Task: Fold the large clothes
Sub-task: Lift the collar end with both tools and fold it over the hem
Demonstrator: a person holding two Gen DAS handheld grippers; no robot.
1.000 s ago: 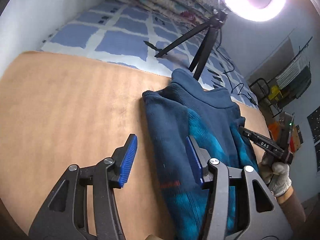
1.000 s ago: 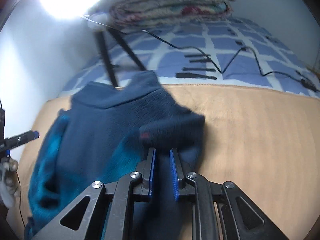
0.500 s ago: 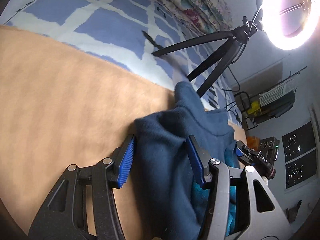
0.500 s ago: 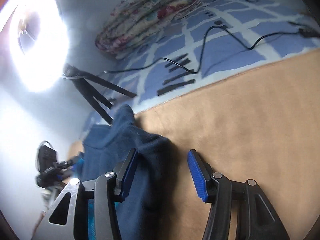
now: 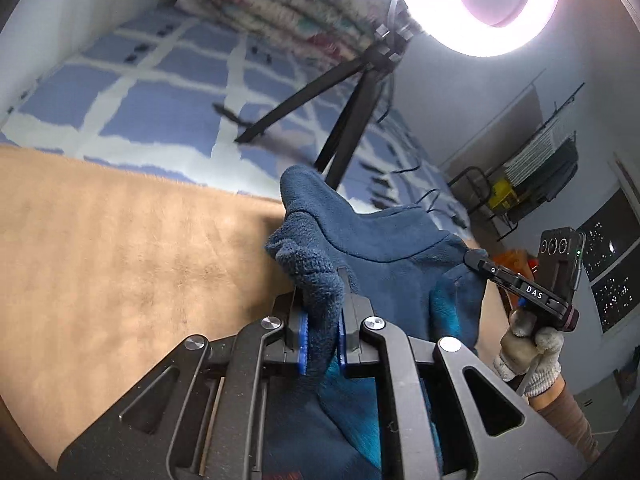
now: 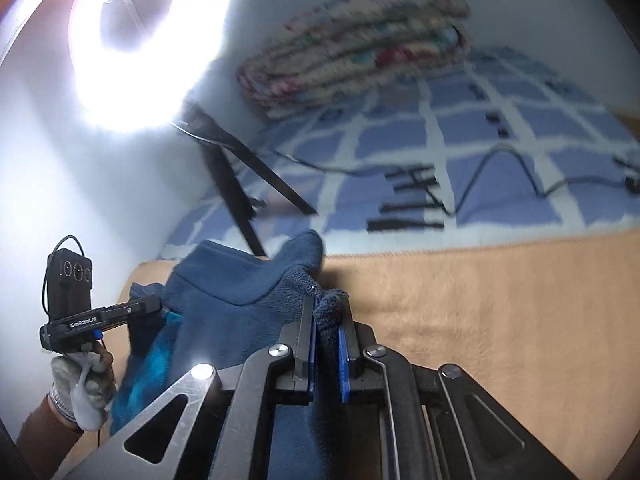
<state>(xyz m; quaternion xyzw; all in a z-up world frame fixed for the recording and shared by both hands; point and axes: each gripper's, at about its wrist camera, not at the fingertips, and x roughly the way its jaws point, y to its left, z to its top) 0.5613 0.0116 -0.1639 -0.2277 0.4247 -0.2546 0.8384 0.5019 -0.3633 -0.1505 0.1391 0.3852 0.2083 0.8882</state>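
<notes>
Tan blanket (image 5: pixel 120 264) covers the near part of the bed and makes the working surface; beyond its far edge lies a blue checked sheet (image 5: pixel 160 112) with a folded floral quilt (image 6: pixel 352 56) stacked against the wall. On the blanket sits the navy fleece jacket (image 5: pixel 384 256), its teal lining showing along one side, narrowed lengthwise and with the collar end raised off the blanket. Judging by that shape, the sides are already folded in and the crosswise fold is what remains, along with laying it flat.

Both tools have just been closing and now pinch fleece at the collar end. The left gripper (image 5: pixel 322 334) is clamped on a bunched corner of the jacket, the right gripper (image 6: pixel 326 340) on the opposite corner, the cloth squeezed between blue pads (image 6: pixel 343 354) in each.

For room, the blanket lies open and bare to either side of the jacket, so carrying the top edge toward the hem looks unobstructed. Tighter is the far side: a black tripod (image 5: pixel 348 120) with a ring light (image 5: pixel 496 0) stands just behind the collar, and a cable (image 6: pixel 500 176) trails across the sheet, so a high or forward swing could catch a leg.
</notes>
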